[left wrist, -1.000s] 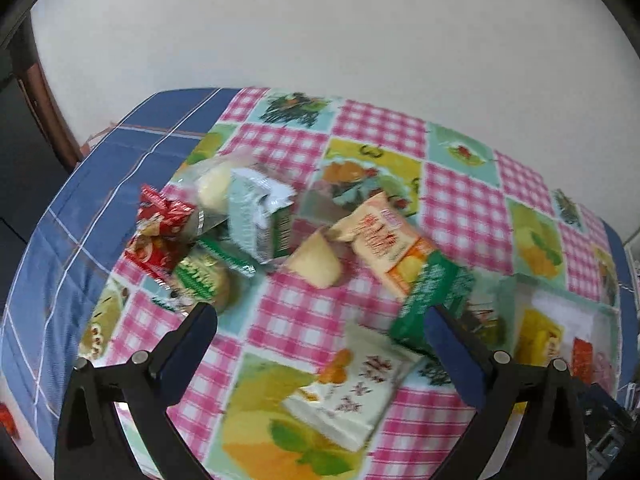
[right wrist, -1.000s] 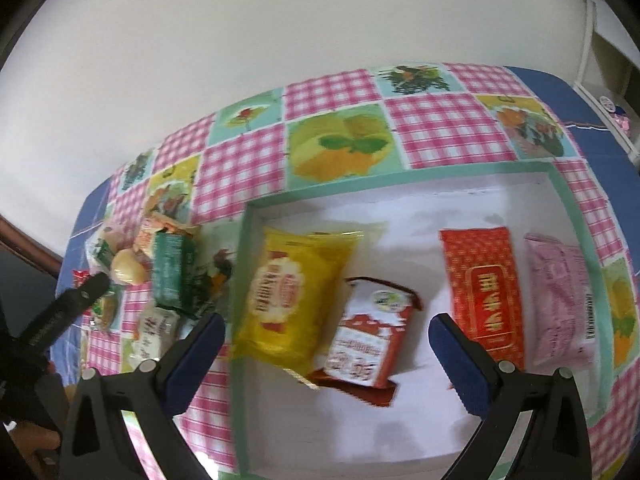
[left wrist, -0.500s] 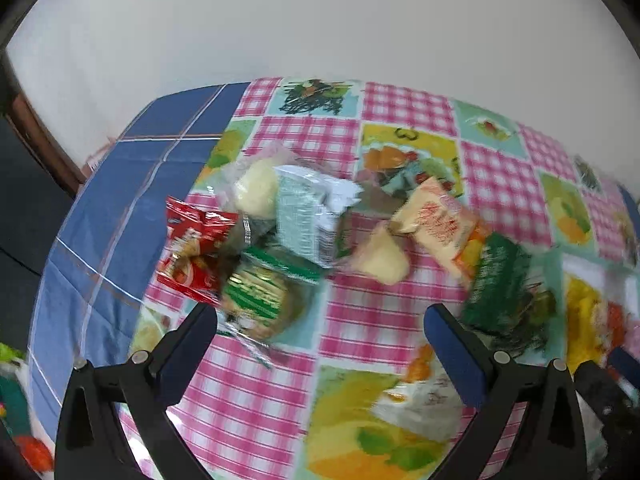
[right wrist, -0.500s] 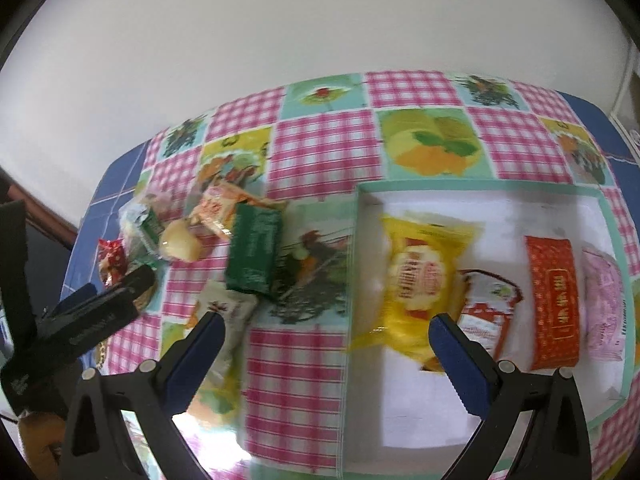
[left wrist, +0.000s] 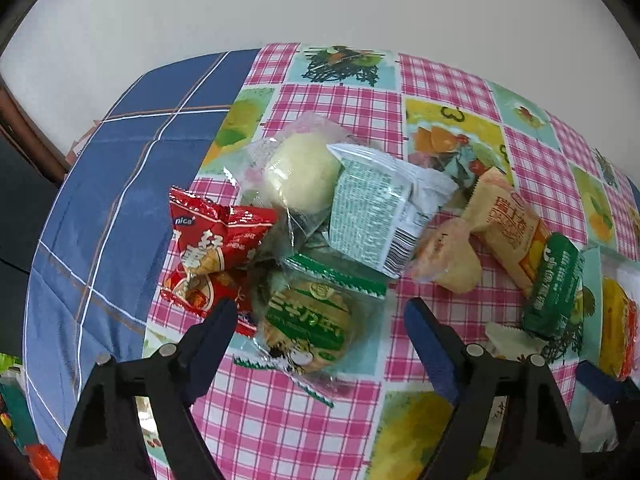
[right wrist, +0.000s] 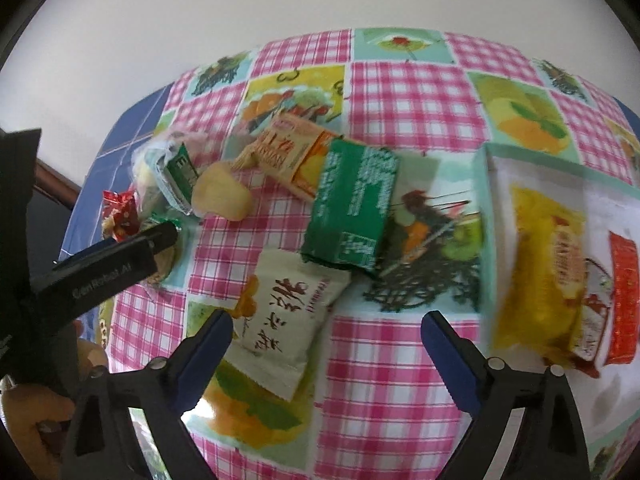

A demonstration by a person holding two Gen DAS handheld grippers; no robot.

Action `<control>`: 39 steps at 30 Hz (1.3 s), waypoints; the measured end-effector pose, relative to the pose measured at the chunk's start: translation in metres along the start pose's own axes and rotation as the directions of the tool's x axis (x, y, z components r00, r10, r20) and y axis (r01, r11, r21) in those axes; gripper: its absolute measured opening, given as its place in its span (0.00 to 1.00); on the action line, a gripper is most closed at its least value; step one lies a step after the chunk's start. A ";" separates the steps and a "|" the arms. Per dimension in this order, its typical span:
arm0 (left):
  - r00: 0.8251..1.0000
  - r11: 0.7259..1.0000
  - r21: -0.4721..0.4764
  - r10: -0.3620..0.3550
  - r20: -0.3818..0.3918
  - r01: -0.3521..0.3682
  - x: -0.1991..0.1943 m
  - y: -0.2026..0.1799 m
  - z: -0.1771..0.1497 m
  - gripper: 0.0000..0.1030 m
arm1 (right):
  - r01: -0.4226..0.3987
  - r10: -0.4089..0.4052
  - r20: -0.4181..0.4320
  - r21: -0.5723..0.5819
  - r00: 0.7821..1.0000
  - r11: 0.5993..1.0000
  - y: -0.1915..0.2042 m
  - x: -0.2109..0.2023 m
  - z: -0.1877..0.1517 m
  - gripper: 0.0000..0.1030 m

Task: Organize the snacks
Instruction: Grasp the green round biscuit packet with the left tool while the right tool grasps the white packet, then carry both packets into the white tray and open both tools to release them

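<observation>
Nearest, my left gripper is closing around the green-labelled round cake, pads not yet pressing. My right gripper is also closing, the cream packet partly between its fingers, unpinched. Beyond lies the unsorted pile: red packet, dark green packet, orange packet. The tray holds four packets or so; I judge most sorting remains.

The checked tablecloth is showing a smooth, slightly glossy finish. The red wrapper is reflecting light as crinkled glossy foil. The round cake is lying in clear plastic film.
</observation>
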State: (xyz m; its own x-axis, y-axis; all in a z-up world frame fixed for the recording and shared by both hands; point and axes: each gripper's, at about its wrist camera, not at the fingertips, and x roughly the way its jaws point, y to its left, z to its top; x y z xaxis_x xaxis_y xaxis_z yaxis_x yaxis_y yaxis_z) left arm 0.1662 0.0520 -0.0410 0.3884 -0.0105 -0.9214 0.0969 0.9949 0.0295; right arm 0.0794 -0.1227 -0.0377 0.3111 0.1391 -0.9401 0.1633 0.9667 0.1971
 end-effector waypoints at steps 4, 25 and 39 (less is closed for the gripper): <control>1.000 1.000 -0.007 -0.015 -0.024 0.015 0.009 0.001 0.005 0.73 | 0.005 -0.005 -0.017 -0.010 1.000 1.000 0.009 0.013 0.000 0.89; 0.996 0.996 -0.085 -0.032 -0.085 0.025 0.020 -0.006 -0.020 0.50 | 0.028 -0.029 -0.016 -0.068 0.999 0.997 0.018 0.020 -0.010 0.65; 0.989 0.987 -0.143 -0.086 -0.122 0.068 0.004 -0.051 -0.055 0.50 | -0.024 0.024 -0.042 -0.006 0.999 1.000 -0.025 -0.005 -0.035 0.56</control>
State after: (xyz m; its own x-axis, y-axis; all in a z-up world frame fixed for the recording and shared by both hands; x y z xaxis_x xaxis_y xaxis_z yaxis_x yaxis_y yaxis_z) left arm 0.1120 0.0069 -0.0674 0.2637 -0.0837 -0.9610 -0.0085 0.9960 -0.0890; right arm 0.0406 -0.1401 -0.0478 0.2752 0.1709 -0.9461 0.1504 0.9643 0.2180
